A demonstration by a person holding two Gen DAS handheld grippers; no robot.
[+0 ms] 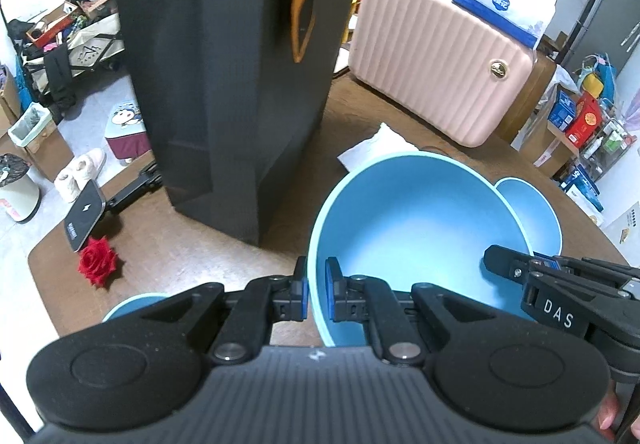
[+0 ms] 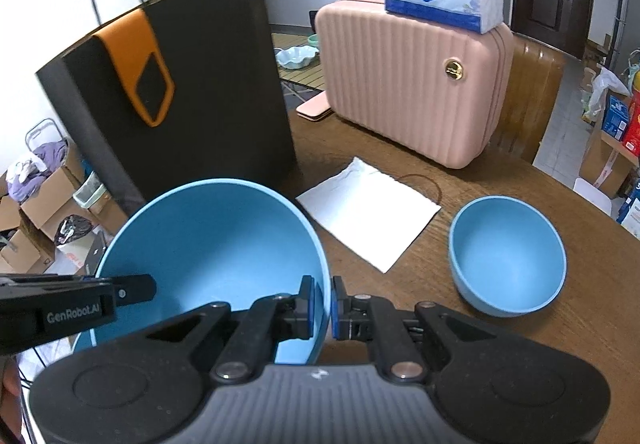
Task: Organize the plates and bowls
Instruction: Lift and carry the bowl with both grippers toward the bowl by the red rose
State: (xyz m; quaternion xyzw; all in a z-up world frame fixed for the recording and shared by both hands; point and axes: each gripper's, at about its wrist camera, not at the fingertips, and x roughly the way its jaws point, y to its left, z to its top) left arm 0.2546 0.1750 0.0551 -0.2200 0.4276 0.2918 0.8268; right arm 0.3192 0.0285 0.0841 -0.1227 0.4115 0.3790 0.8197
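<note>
Left tongs and right tongs each clamped opposite rims of the large blue bowl, held above the desk; best kept level, lowered squarely into the small blue bowl.

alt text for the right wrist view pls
The right gripper and left gripper pinch opposite rims of a large blue bowl above a wooden table. A smaller blue bowl, white paper, black bag and pink suitcase sit beyond.
</note>
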